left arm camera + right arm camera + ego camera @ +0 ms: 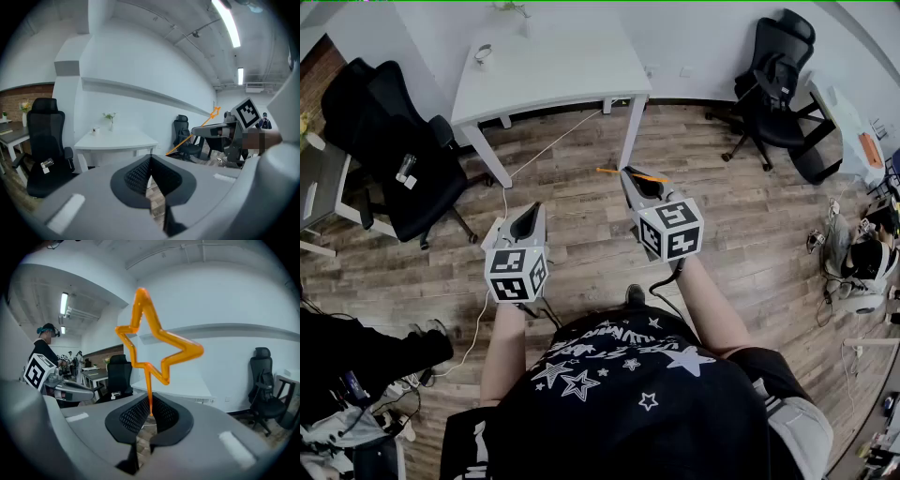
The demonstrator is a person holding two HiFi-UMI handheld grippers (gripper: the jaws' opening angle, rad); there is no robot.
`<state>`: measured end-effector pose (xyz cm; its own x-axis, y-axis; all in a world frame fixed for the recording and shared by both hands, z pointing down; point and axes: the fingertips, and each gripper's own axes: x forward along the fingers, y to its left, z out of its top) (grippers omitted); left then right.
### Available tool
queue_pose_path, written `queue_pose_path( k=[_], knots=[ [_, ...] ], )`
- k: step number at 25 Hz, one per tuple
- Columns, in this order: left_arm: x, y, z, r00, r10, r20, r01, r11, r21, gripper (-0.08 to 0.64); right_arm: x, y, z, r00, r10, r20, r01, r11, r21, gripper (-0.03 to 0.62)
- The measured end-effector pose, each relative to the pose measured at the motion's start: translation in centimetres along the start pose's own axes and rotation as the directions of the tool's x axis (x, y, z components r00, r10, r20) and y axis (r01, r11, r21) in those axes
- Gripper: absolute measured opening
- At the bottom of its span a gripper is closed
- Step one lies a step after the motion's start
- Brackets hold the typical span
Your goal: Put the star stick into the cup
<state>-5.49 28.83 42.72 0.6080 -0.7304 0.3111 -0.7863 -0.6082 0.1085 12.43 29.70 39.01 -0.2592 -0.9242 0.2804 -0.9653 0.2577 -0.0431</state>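
Observation:
My right gripper (632, 175) is shut on the thin stem of an orange star stick (623, 172). In the right gripper view the stick (157, 350) stands up from the jaws (150, 414) with its star outline at the top. My left gripper (528, 215) hangs beside it over the wooden floor, shut with nothing between its pads (150, 164). From the left gripper view the right gripper (220, 131) and the stick (197, 131) show at the right. A small cup (483, 53) stands on the white table (572, 75) ahead, also seen as the cup (95, 131) in the left gripper view.
A black office chair (394, 150) stands left of the table, another chair (773, 84) at the far right. A small vase with a plant (110, 120) is on the table near the cup. A white cable (502, 197) runs across the floor. Other people are at desks (44, 348) behind.

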Motion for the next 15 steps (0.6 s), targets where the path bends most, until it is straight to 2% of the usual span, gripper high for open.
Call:
queue_pose_path(
  k=[5, 15],
  knots=[
    [-0.1, 2.0, 1.0, 0.999, 0.025, 0.030, -0.025, 1.000, 0.003, 0.003, 1.0, 1.0, 0.0, 1.000, -0.003, 0.004, 0.003, 1.000, 0.006, 0.031],
    [-0.5, 4.1, -0.9, 1.000, 0.006, -0.006, -0.006, 1.000, 0.015, 0.003, 1.0, 2.8, -3.5, 0.998, -0.014, -0.057, 0.016, 0.999, 0.028, 0.032]
  ],
)
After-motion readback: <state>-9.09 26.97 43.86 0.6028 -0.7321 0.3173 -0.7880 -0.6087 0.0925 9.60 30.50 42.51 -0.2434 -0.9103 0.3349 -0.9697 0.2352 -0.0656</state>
